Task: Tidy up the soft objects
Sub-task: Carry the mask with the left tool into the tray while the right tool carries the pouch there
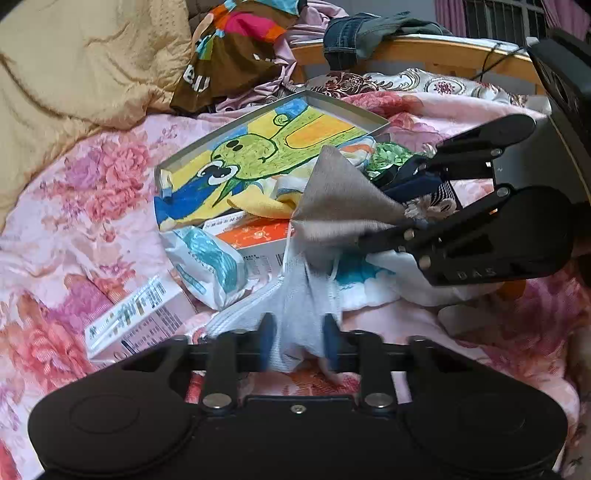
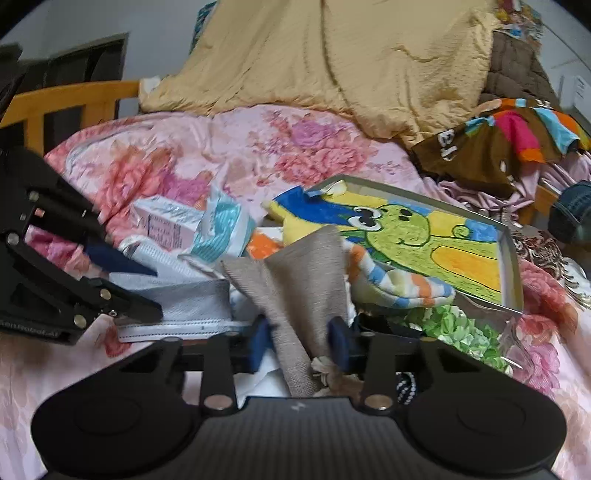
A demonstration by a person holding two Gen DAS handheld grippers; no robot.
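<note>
Bed covered by a pink floral quilt [image 1: 92, 206], satiny and rumpled; a tan quilted blanket [image 1: 74, 55] is heaped at the far left.

Left to right in the left wrist view: a glossy white carton [image 1: 136, 317] with small print, unreadable; a crinkled white-and-teal plastic pack [image 1: 207, 266]; an orange-and-white box [image 1: 258, 236], mostly buried; a shallow grey tray [image 1: 365, 116] lined with a crayon cartoon in green, yellow and blue.

The left claw [image 1: 299, 345] is narrowed onto a white mesh-textured cloth [image 1: 299, 310], blue pads pressing both sides of the bunched fabric. The cloth fans out toward the pile; its far end is lost under other things.

Right of it, the right claw [image 1: 400, 218] pinches a grey knit cloth [image 1: 340, 199], which rises in a soft pointed fold over the clutter. In the right wrist view the pads of the right claw [image 2: 301, 341] squeeze that cloth's [image 2: 295, 280] lower edge.

Further right in the right wrist view: an orange, blue and white striped sock-like piece [image 2: 399, 284], a green crinkly ruffled mass [image 2: 454, 328], possibly fabric, and something dark blue under the claw, partly hidden.

Behind lie a brown garment with bright stripes [image 1: 236, 48], denim [image 1: 351, 33] on a wooden bed frame [image 1: 424, 55], and a window cut off at the top right.
</note>
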